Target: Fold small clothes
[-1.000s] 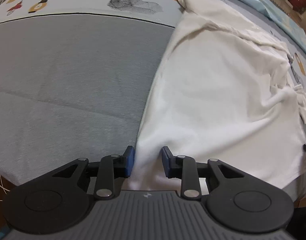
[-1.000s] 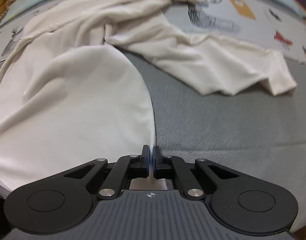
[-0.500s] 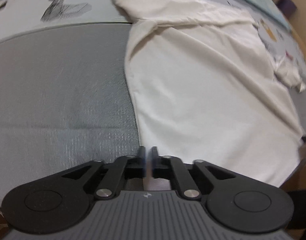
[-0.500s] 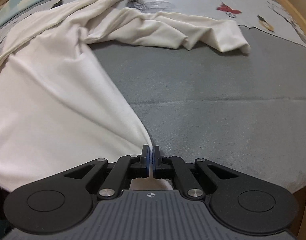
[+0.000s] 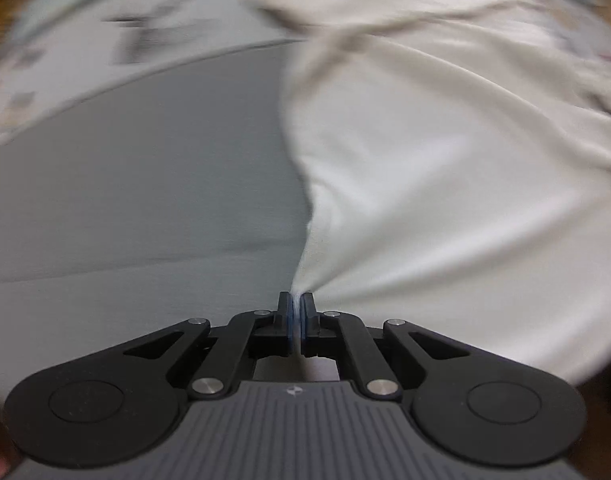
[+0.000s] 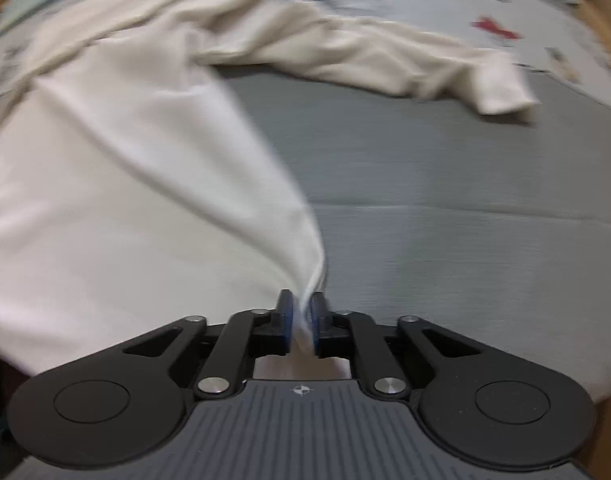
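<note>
Cream shirt (image 5: 445, 168) hem pinched in left claw (image 5: 296, 312) and, seemingly, right claw (image 6: 301, 312).

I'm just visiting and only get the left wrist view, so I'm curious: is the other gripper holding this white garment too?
Observer: Yes. The right gripper is shut on a bunched edge of the garment.
Operator: Is there anything past it that I can't see?
Observer: A sleeve lies crumpled on the grey mat, away from the gripper.
Operator: And beyond the mat?
Observer: A printed cloth with a small red figure, too blurred to make out.
</note>
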Demonstrator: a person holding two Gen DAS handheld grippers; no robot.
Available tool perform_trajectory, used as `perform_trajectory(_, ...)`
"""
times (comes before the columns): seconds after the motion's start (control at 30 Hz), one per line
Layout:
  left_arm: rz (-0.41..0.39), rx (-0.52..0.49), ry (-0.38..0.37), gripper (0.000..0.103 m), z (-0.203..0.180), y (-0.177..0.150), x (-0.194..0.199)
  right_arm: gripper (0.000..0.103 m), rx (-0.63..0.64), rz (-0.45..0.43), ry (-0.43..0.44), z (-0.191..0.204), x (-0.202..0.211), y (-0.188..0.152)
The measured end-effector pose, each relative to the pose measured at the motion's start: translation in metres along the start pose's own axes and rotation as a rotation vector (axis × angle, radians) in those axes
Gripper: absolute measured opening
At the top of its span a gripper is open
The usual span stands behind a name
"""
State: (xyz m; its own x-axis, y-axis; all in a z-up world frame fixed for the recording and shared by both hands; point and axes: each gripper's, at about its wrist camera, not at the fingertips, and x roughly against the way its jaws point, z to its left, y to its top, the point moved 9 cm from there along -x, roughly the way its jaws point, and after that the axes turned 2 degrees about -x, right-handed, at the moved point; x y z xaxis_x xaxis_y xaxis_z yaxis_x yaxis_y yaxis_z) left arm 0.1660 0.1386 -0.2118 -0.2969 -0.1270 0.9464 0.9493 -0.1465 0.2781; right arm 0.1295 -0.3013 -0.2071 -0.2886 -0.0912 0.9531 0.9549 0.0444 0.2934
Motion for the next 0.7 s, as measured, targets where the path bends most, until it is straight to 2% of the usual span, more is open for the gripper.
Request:
perform_trajectory(0.03,0.007,0.013,0.023,0.003,0.008,0.0,-0.001,0.002,0.028,0.016,0.059,0.012,-0.001,-0.002)
perform_trajectory(0.1,0.032,0.045,-0.042,0.006,0.011,-0.001,-0.004,0.002,0.121,0.048,0.129,0.035,-0.002,-0.011)
perform_trajectory(0.17,-0.003,0.05,-0.048,0.007,0.009,0.005,0.002,0.002,0.167,0.057,0.084,0.039,-0.007,-0.013)
perform_trajectory(0.23,-0.086,0.037,-0.055,0.008,0.002,0.018,0.015,0.003,0.113,0.039,0.064,0.03,-0.005,-0.006)
perform_trajectory(0.3,-0.131,0.056,-0.125,0.008,-0.009,0.027,0.023,0.003,0.027,-0.057,0.038,0.014,0.008,0.012)
perform_trajectory(0.37,-0.127,0.063,-0.207,0.009,-0.022,0.03,0.023,0.003,-0.089,-0.174,0.005,-0.009,0.027,0.03)
perform_trajectory(0.43,-0.068,0.038,-0.272,0.023,-0.039,0.03,0.014,0.003,-0.231,-0.271,0.002,-0.034,0.043,0.043)
perform_trajectory(0.47,-0.016,0.011,-0.278,0.044,-0.046,0.025,0.005,0.003,-0.31,-0.322,0.003,-0.047,0.051,0.048)
perform_trajectory(0.5,0.058,-0.032,-0.259,0.052,-0.053,0.015,-0.007,0.003,-0.368,-0.367,0.001,-0.058,0.058,0.053)
perform_trajectory(0.53,0.099,-0.086,-0.219,0.052,-0.057,0.007,-0.015,0.004,-0.415,-0.41,0.001,-0.068,0.064,0.056)
perform_trajectory(0.57,0.085,-0.132,-0.188,0.053,-0.061,0.008,-0.014,0.004,-0.451,-0.445,0.005,-0.076,0.069,0.059)
perform_trajectory(0.7,0.005,-0.066,-0.181,0.053,-0.06,0.031,-0.004,0.004,-0.529,-0.566,0.044,-0.091,0.083,0.081)
